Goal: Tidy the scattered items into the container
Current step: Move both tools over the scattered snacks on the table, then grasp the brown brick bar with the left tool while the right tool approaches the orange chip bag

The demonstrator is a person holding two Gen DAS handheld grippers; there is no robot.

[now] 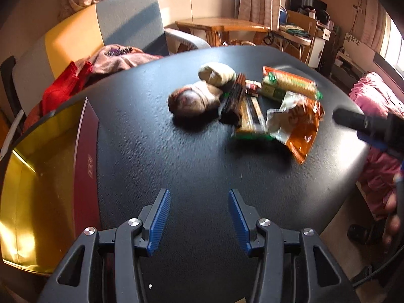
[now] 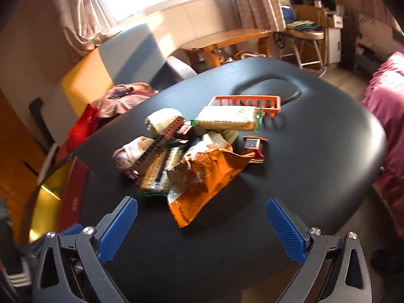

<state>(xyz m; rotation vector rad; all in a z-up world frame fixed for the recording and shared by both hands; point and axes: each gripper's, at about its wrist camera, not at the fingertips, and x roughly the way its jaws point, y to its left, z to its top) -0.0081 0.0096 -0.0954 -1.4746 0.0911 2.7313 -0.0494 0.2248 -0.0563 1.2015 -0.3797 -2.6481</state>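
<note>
A heap of loose things is seen on the black table [image 1: 202,166]: two rolled sock bundles [image 1: 199,96], a brown toy-brick bar [image 1: 233,99], cracker packs [image 2: 227,118], an orange snack bag [image 2: 209,174], a small red sweet wrapper [image 2: 253,147] and an orange plastic rack [image 2: 248,102]. The box [image 1: 38,176], red outside and gold inside, stands at the table's left edge, well apart from the heap; the part of its inside that shows holds nothing.

The left tongs [image 1: 199,217] are held spread with nothing between them, over bare table short of the heap. The right tongs [image 2: 202,229] are likewise spread wide and empty, with the corner of the orange snack bag lying just ahead of them.

If a pick is meant, the bag's near corner is judged the easiest hold, since it juts free of the pile. The crinkled film should be pinched well in from the edge so that it does not slip. The bag seems to overlap a cracker pack, so a slow lift is advised, lest neighbours be dragged along. The carry to the box should be kept low and clear of the left tongs.
</note>
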